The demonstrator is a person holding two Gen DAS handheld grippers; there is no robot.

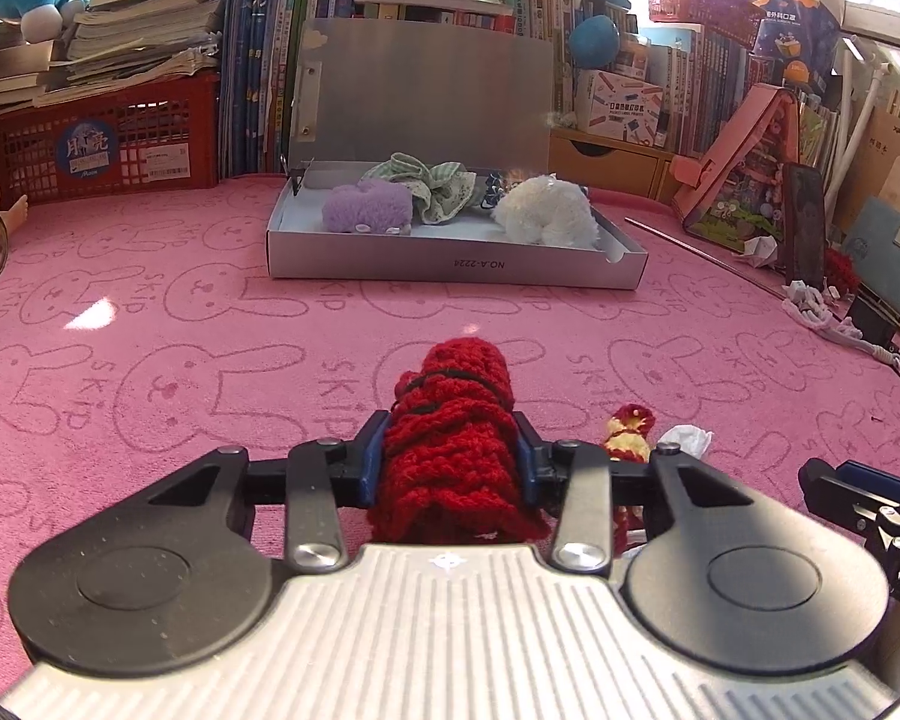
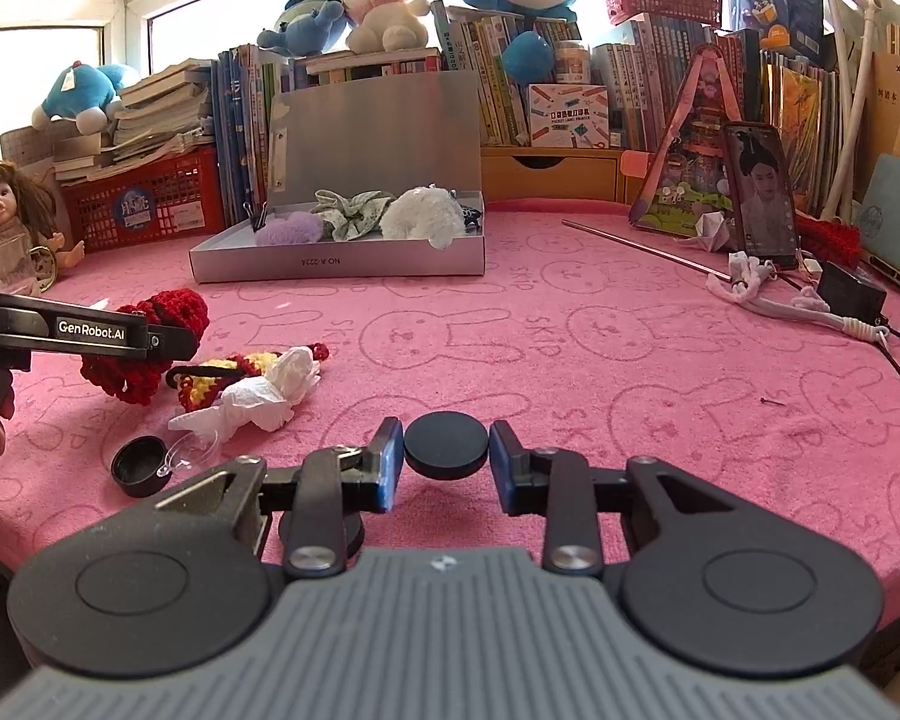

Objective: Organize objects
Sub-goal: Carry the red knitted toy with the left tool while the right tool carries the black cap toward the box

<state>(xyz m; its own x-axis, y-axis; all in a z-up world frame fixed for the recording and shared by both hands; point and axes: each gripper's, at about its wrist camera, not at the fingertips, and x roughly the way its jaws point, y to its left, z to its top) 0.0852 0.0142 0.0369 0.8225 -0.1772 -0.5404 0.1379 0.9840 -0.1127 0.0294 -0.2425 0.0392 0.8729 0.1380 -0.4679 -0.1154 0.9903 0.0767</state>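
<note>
My left tongs [image 1: 450,456] clamped on a red knitted yarn roll [image 1: 450,420] at lower centre, right tongs [image 2: 446,450] pinching a flat black round disc [image 2: 446,445], bare pink bunny-print counter [image 2: 570,360] ahead to the open silver box [image 2: 336,264], roll's near end hidden.

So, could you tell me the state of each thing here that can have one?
silver box: lid open, scrunchies inside
left gripper: shut on red knitted piece
right gripper: shut on black round disc
phone: propped up, screen on
small black cap: open side up
</note>
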